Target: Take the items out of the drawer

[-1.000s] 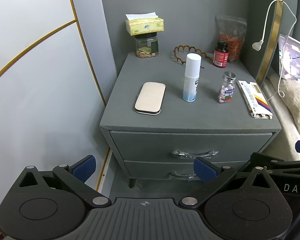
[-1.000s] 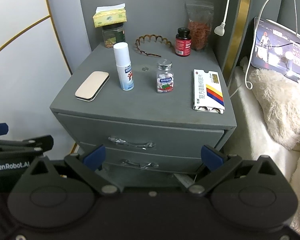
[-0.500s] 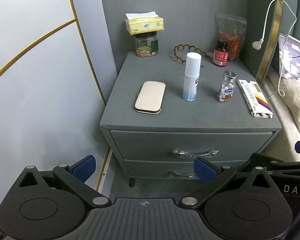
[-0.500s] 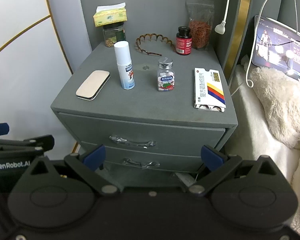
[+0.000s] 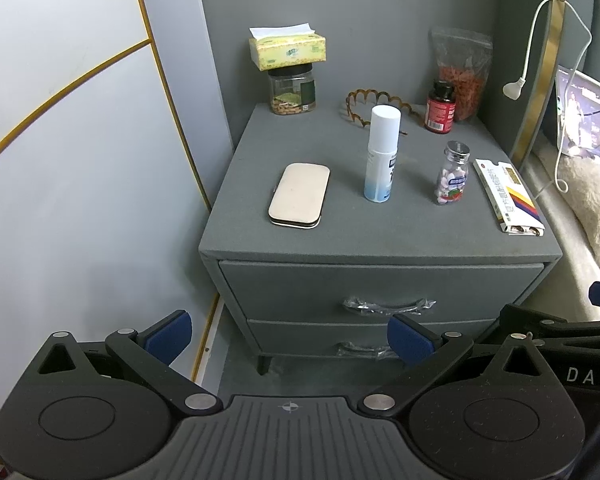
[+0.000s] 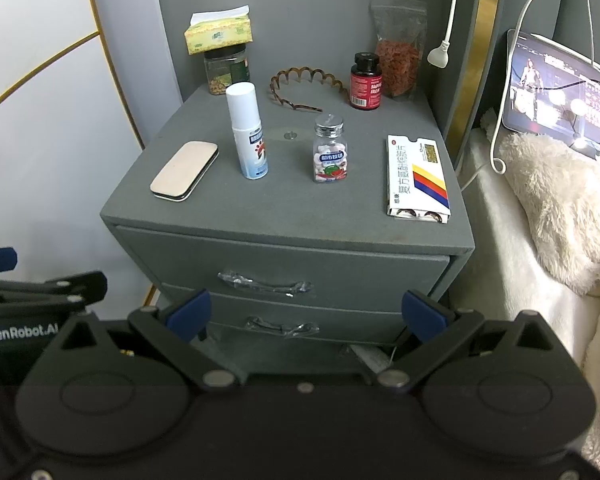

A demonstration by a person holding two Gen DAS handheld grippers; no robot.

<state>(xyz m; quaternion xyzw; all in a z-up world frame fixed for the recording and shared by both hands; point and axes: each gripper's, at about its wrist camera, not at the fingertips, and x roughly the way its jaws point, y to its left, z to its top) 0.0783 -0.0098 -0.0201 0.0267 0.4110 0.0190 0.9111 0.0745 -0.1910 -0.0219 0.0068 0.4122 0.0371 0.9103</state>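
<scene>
Both the left gripper [image 5: 288,330] and right gripper [image 6: 306,312] are hovering with jaws apart and empty at the lower frame, facing the closed top drawer [image 6: 284,266] at centre.

A tablet [image 6: 556,84] leans by a fluffy blanket [image 6: 556,204] on the bed.

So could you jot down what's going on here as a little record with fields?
furniture: grey nightstand
top drawer: closed
bottom drawer: closed
left gripper: jaws open, empty, in front of the nightstand
right gripper: jaws open, empty
on top: spray bottle, pill bottle, medicine box, beige case, headband
progress: nothing taken out yet
</scene>
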